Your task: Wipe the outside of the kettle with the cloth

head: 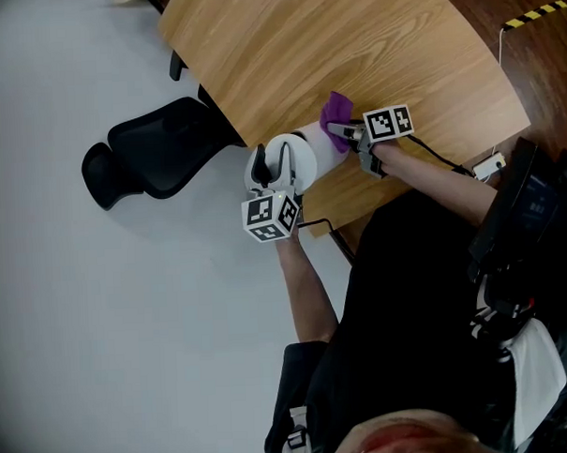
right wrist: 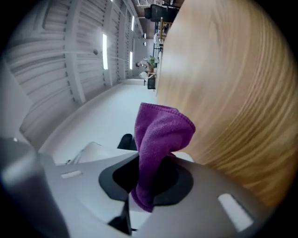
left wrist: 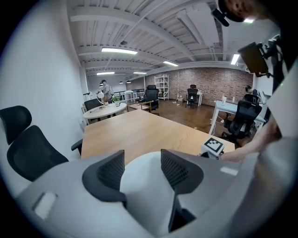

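At the bottom of the head view the person, in black, reaches both arms up the frame toward the table's [head: 350,40] near edge.

The left gripper [head: 273,181] sits just below the frame's centre, its marker cube nearest the camera. In the left gripper view its jaws stand wide, and the kettle's [head: 301,160] rounded white body fills the gap between them, with both ribbed pads [left wrist: 111,172] against it. The kettle rests at the table's edge, just above that gripper. A black handle runs across its near side. No view shows what is inside it.

Just right of the kettle, the right gripper [head: 348,134] comes in from the right of the frame. Its jaws are closed on a purple cloth [head: 337,109]: in the right gripper view the cloth is pinched between the dark pads, a short tail hanging below them and a folded bunch standing out beyond the tips. In the head view the bunch lies against the kettle's right end.

Beyond them the wooden table runs to the top of the frame. A black chair [head: 158,156] stands at left centre on the pale floor [head: 81,324].
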`<state>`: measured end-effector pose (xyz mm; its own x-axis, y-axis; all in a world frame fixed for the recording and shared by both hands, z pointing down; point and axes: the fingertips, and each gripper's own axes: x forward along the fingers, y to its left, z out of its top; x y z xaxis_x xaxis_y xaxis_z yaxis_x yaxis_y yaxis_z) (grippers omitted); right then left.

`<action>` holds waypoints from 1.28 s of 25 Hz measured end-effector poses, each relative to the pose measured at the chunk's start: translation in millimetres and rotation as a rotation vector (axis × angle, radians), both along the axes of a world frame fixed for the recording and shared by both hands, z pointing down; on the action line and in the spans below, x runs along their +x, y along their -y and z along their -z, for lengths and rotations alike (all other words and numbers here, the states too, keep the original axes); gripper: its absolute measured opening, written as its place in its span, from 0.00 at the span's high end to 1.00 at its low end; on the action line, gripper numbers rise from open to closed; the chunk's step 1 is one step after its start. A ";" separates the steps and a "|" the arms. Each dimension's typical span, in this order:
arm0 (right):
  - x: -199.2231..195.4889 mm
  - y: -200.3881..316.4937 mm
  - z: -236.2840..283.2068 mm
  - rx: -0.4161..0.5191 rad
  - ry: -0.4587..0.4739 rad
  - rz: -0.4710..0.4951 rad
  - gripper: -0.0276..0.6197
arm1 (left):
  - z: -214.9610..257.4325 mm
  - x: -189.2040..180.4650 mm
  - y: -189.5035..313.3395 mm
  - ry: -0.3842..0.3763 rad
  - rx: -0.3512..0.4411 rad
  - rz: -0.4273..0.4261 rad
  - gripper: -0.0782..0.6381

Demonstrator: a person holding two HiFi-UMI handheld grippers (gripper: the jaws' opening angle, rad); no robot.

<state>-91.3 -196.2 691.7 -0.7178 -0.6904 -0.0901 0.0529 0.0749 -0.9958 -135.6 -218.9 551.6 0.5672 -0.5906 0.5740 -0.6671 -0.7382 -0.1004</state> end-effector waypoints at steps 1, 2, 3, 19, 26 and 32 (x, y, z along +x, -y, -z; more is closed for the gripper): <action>-4.7 1.5 -20.8 -0.039 -0.034 0.032 0.86 | 0.3 0.1 -0.9 0.001 0.013 -0.025 0.69; -8.9 1.9 -34.1 -0.063 -0.057 0.064 0.86 | 0.1 -0.3 -1.9 0.001 0.022 -0.062 0.69; -12.4 0.7 -40.3 -0.072 -0.072 0.093 0.86 | -0.4 -1.2 -3.0 -0.001 0.027 -0.112 0.69; 14.4 4.0 143.9 0.355 0.262 -0.108 0.86 | -1.4 -19.7 1.8 0.048 0.030 -0.014 0.72; -24.1 -7.9 -57.7 -0.136 -0.109 0.059 0.86 | 4.7 -12.1 -7.6 0.058 0.081 -0.092 0.72; -42.5 -31.2 -57.7 -0.142 -0.146 0.167 0.86 | 6.7 -19.1 -23.5 0.070 0.072 -0.258 0.73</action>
<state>-133.9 -165.0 749.3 -0.8210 -0.5598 0.1121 -0.0919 -0.0642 -0.9937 -154.7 -195.3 544.9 0.6644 -0.4730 0.5786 -0.4479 -0.8718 -0.1983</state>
